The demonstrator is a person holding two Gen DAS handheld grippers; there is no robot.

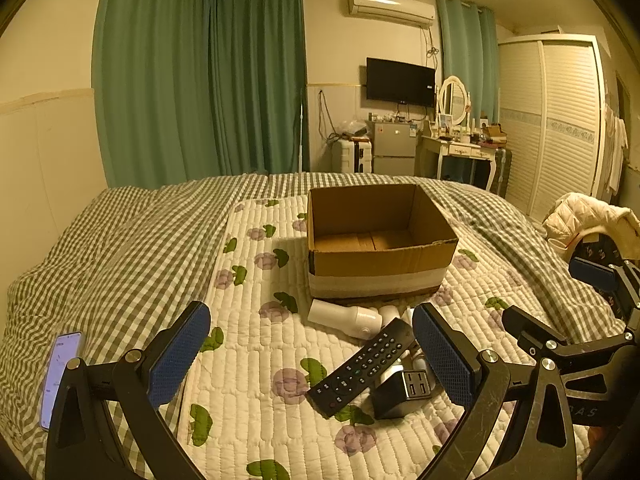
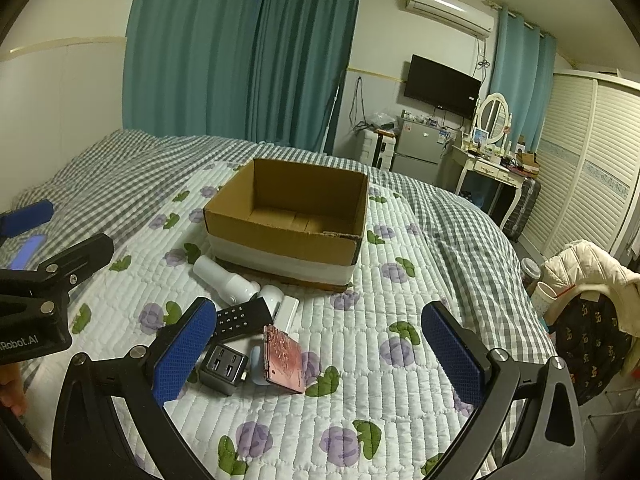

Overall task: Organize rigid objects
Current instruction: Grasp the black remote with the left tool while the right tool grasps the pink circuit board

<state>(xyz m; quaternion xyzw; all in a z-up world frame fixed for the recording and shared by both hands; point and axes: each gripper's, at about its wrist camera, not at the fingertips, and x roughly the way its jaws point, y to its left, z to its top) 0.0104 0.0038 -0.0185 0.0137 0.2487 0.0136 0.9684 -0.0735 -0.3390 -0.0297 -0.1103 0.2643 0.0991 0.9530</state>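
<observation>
In the left wrist view, the left gripper (image 1: pixel 311 350) is held low over the quilted floral mat (image 1: pixel 248 364) on the bed, its blue-padded fingers (image 1: pixel 178 354) spread wide with nothing between them. Ahead, an open cardboard box (image 1: pixel 376 268) is seen on the mat, and its visible floor appears bare. Just in front of the box a white bottle (image 1: pixel 346 317) lies on its side; nearer still, a black remote control (image 1: pixel 362 366) rests partly on a black USB charger block (image 1: pixel 402 394). A lit smartphone (image 1: pixel 60 376) lies well apart on the checked bedspread at the left. The task is judged barely begun: nothing is seen packed, and every item is left to be moved, presumably into the box.

In the right wrist view, the right gripper (image 2: pixel 319 352) is likewise empty, its fingers (image 2: pixel 454 354) set wide apart above the mat. Here more of the pile is revealed: a pinkish patterned case (image 2: pixel 284 360) leaning on a pale blue object beside the charger block, a white oblong item (image 2: pixel 288 312) and a small white rounded piece (image 2: pixel 270 298) behind the remote. These are largely hidden in the left view. The smartphone is seen here only as a small lit strip at the left edge.
</observation>
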